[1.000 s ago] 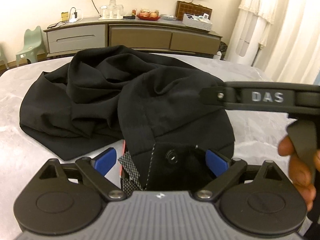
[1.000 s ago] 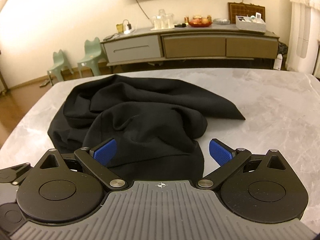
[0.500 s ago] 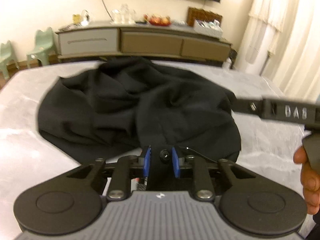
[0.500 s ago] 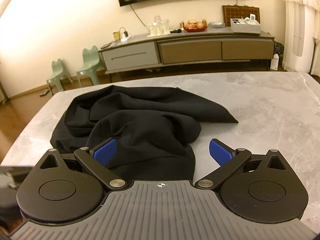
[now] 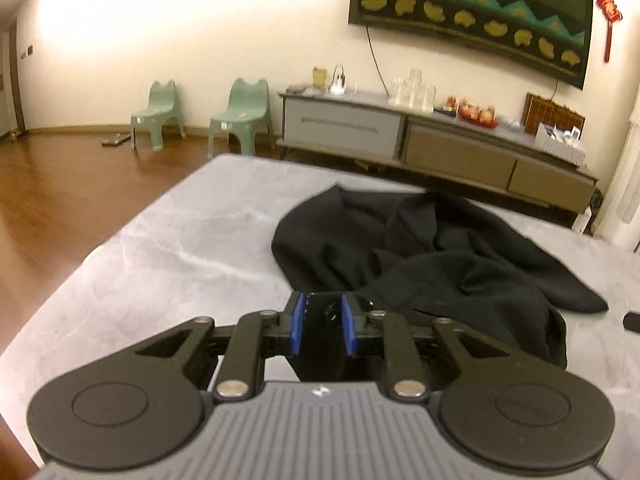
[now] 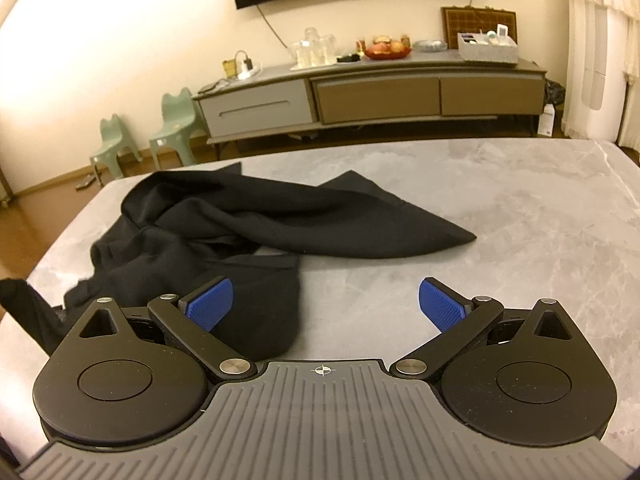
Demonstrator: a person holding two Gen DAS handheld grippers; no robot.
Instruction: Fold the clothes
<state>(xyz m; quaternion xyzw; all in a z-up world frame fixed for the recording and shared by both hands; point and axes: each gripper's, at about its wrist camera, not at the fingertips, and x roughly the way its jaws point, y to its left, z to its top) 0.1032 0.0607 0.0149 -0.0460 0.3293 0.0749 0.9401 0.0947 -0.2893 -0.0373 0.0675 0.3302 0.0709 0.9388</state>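
Observation:
A crumpled black garment (image 5: 432,256) lies on the grey marbled table (image 5: 180,248). My left gripper (image 5: 322,326) is shut on an edge of the black garment near a button, and the cloth trails from its blue pads (image 5: 297,326) off to the right. In the right wrist view the same black garment (image 6: 280,224) stretches toward the lower left, where a lifted part of it rises at the frame's edge. My right gripper (image 6: 325,304) hovers open above the table beside the garment's near edge, with nothing pressed between its blue pads (image 6: 442,304).
The table's left edge (image 5: 120,232) drops to a wooden floor with two green stools (image 5: 240,112). A long low sideboard (image 6: 372,92) with glasses, fruit and a box stands against the far wall. A small dark object (image 5: 632,321) lies at the table's right.
My left gripper closed on the garment's edge, then lifted and swung left, dragging the cloth out. The right gripper stayed in place and open. The garment is now pulled longer across the table.

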